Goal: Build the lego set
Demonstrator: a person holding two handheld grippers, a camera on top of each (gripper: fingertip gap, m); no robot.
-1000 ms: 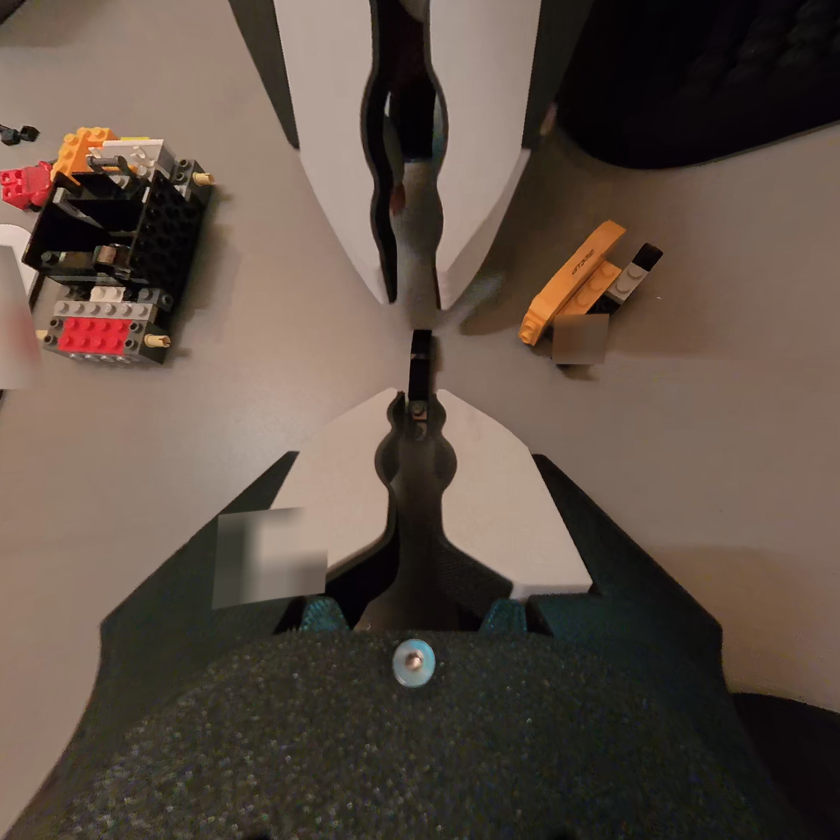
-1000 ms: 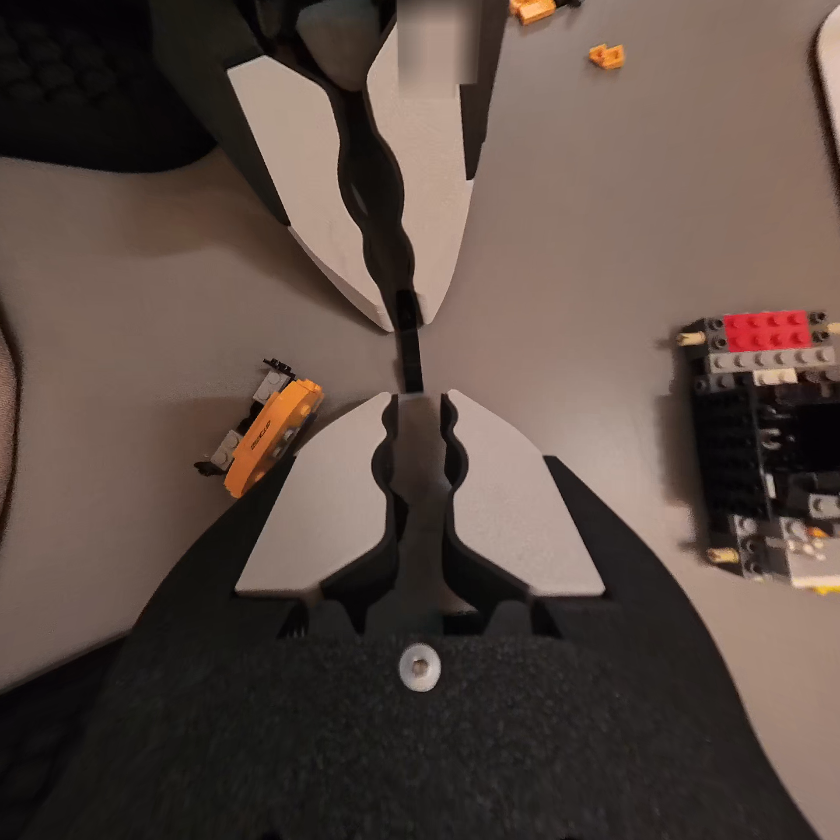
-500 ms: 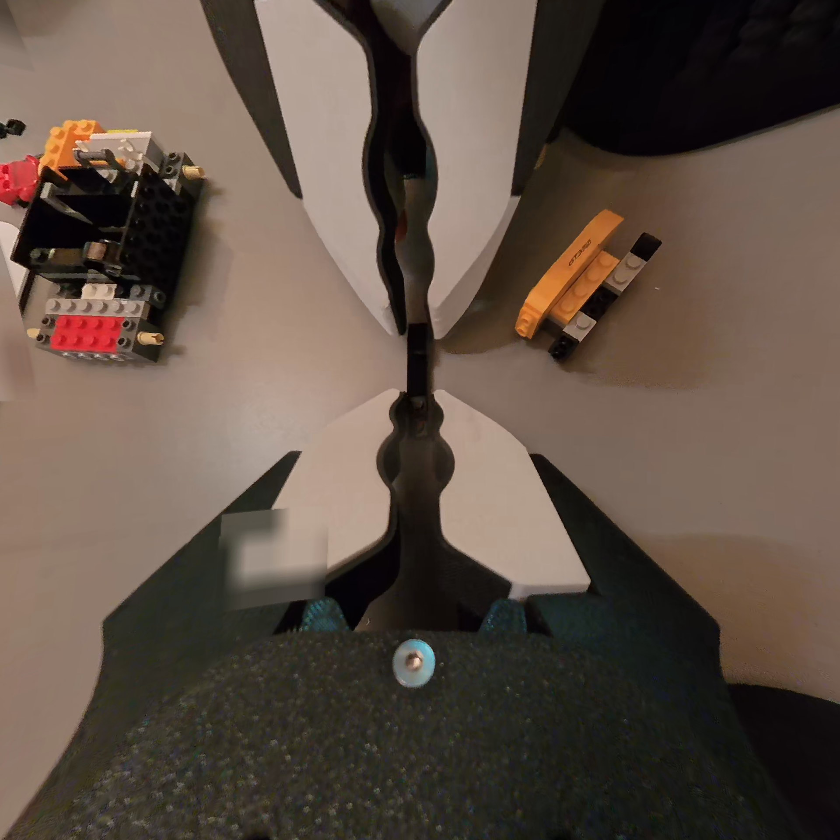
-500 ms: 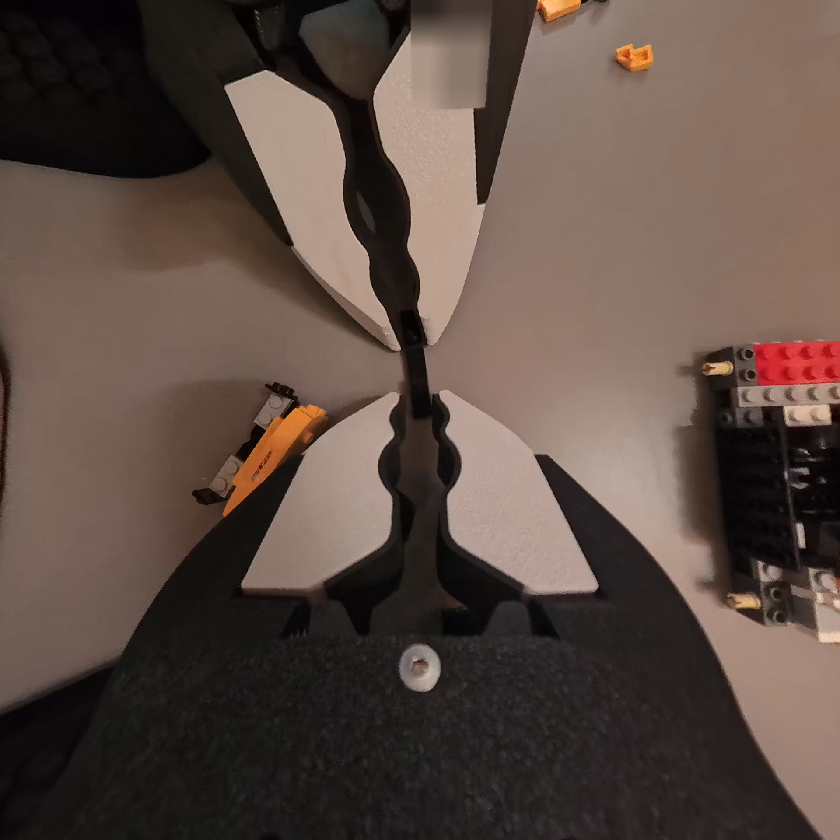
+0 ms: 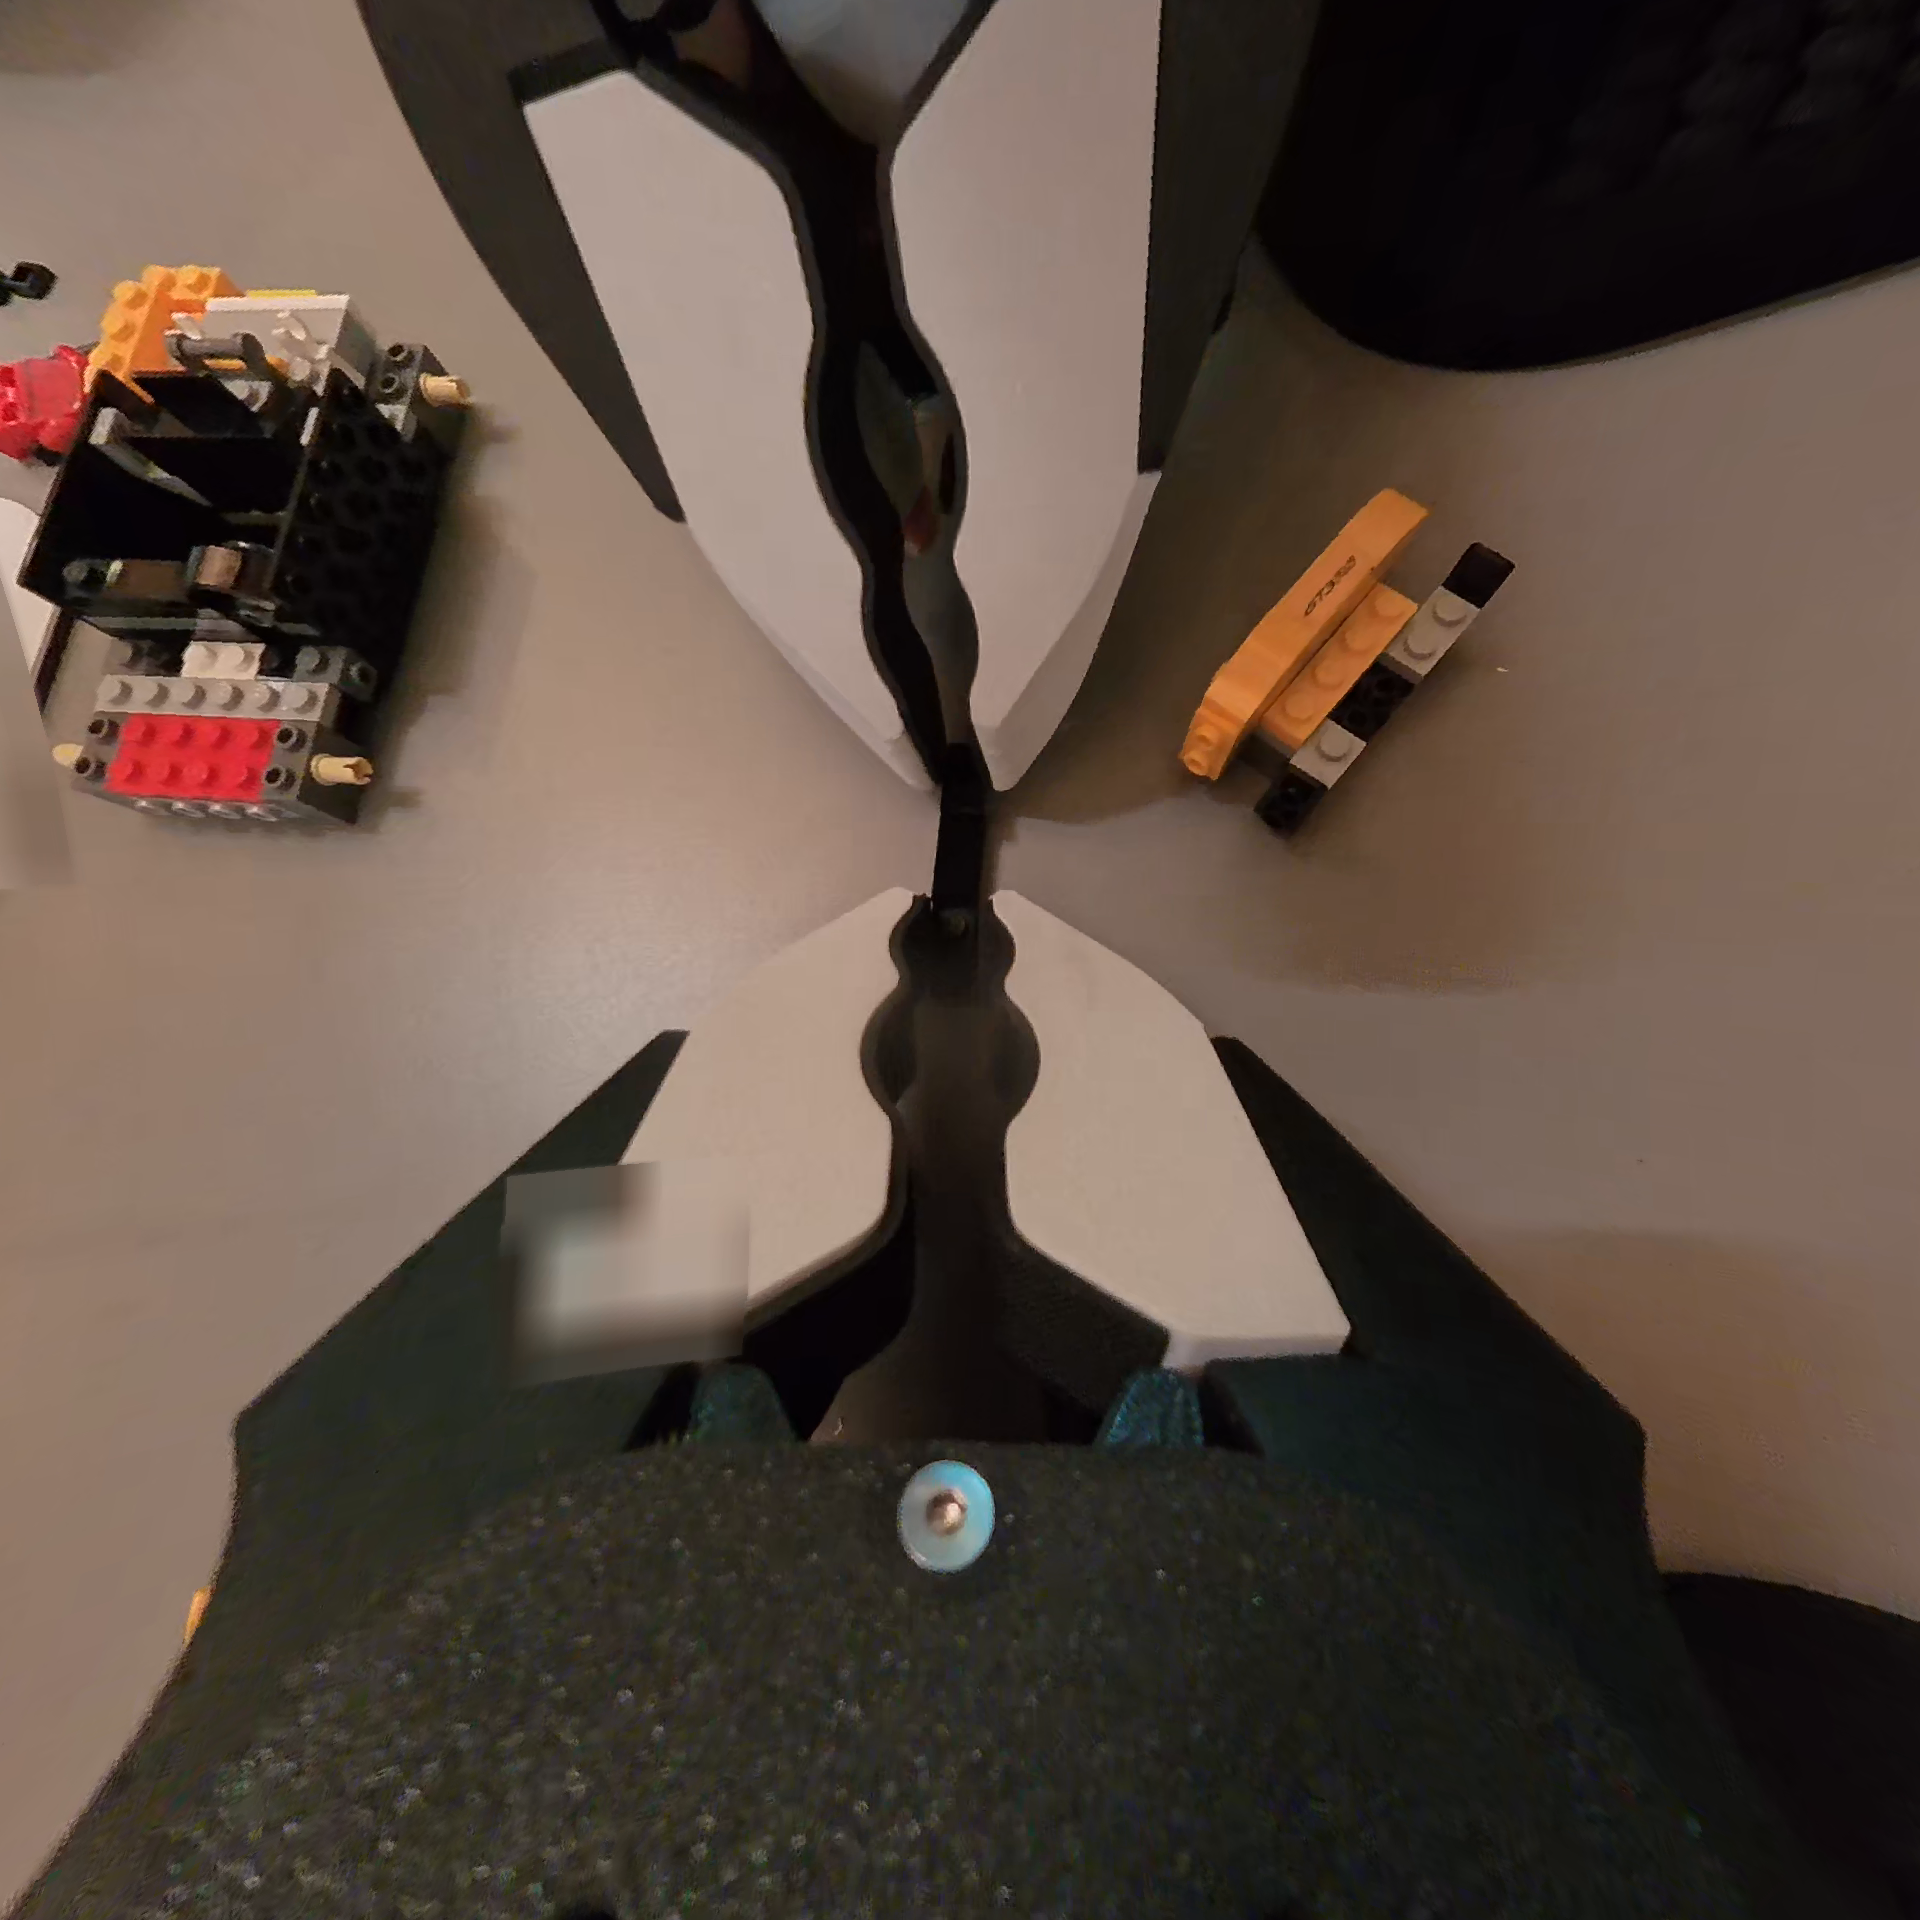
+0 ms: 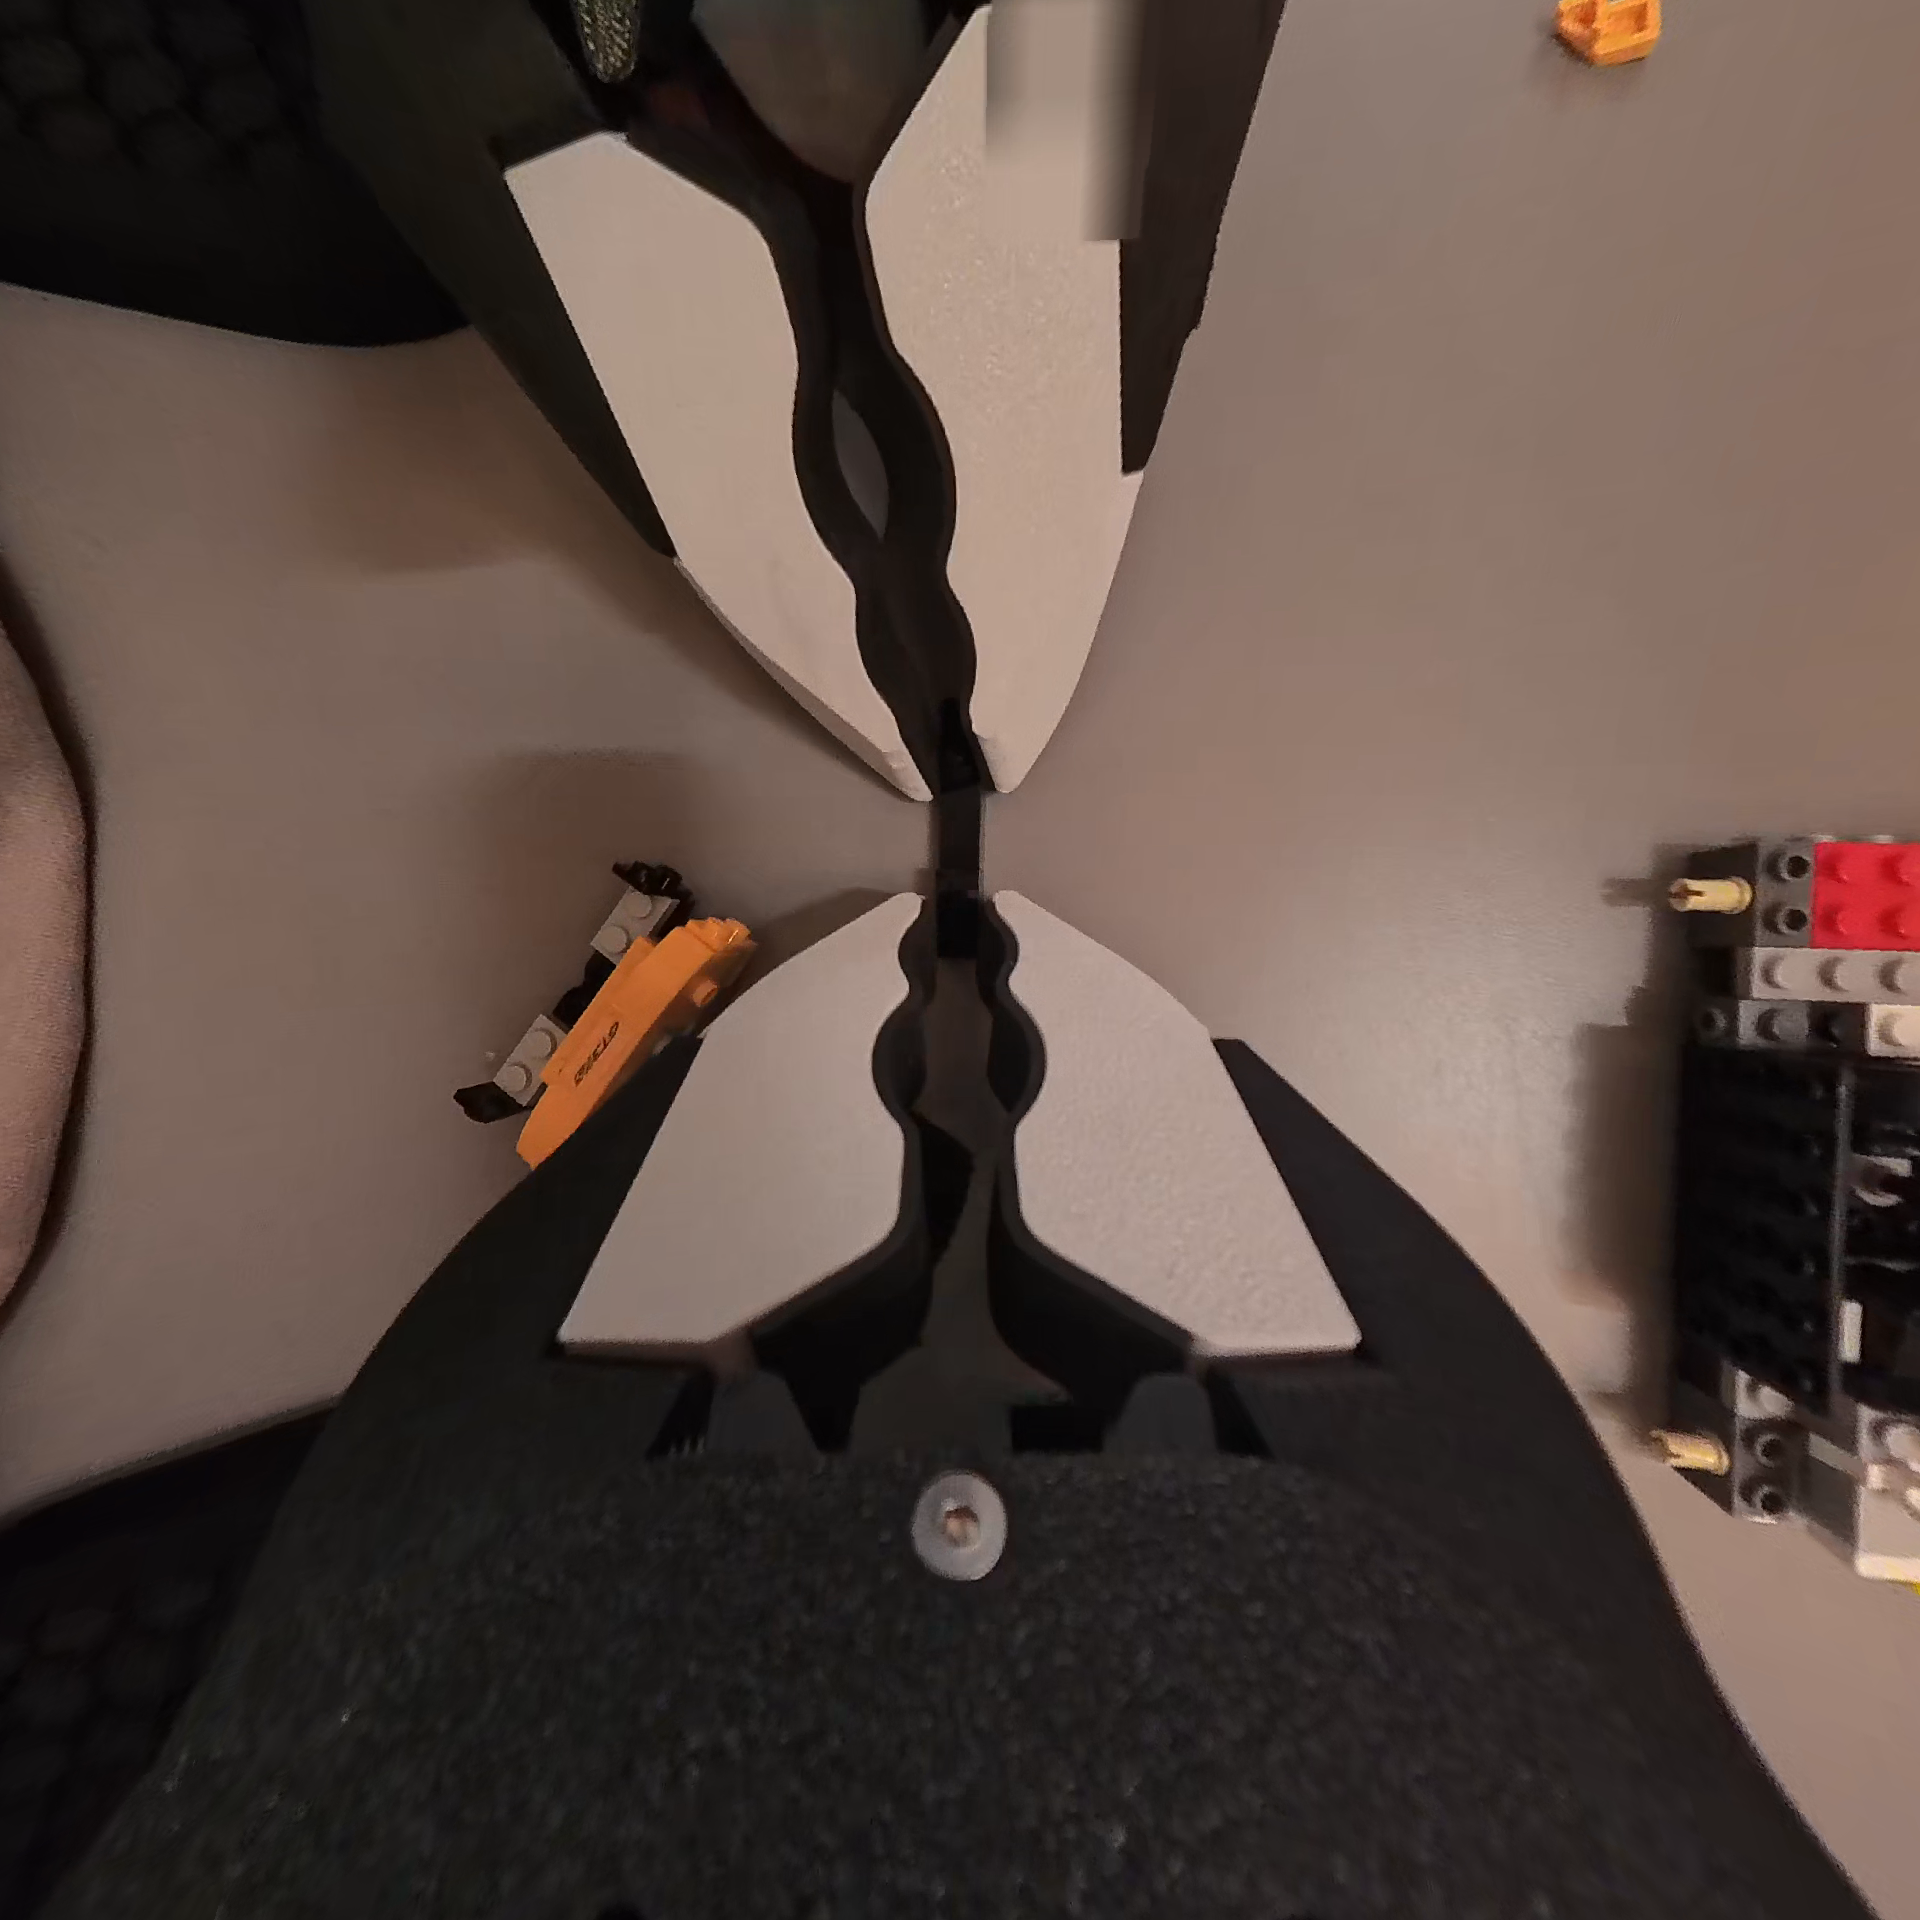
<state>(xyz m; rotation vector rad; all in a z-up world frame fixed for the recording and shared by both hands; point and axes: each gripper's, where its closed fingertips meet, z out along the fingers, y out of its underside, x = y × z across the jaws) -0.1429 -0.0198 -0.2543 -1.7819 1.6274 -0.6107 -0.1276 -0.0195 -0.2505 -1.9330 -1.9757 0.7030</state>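
Note:
A thin black lego piece (image 5: 958, 842) hangs in the air between my two grippers, which meet tip to tip above the grey table (image 5: 623, 935). My left gripper (image 5: 951, 912) is shut on its near end. My right gripper (image 5: 962, 774) comes from the top and is shut on its far end. In the right wrist view the black piece (image 6: 956, 862) runs from my right gripper (image 6: 958, 914) to the left gripper (image 6: 956, 784). The part-built black car chassis (image 5: 239, 561) with a red plate lies at the left, also in the right wrist view (image 6: 1808, 1143).
An orange, grey and black sub-assembly (image 5: 1340, 665) lies on the table to the right, also in the right wrist view (image 6: 613, 1018). A small orange piece (image 6: 1605, 26) lies far off. Red pieces (image 5: 31, 400) lie by the chassis. A dark object (image 5: 1610, 156) covers the table's far corner. My two grippers' fingertips are within a few centimetres of each other. The small orange piece (image 6: 1605, 26) sits 15 cm or so from the ends of my left fingers.
My right gripper has moved in toward the left one and closed on the free end of the black piece. The left gripper has kept its hold.

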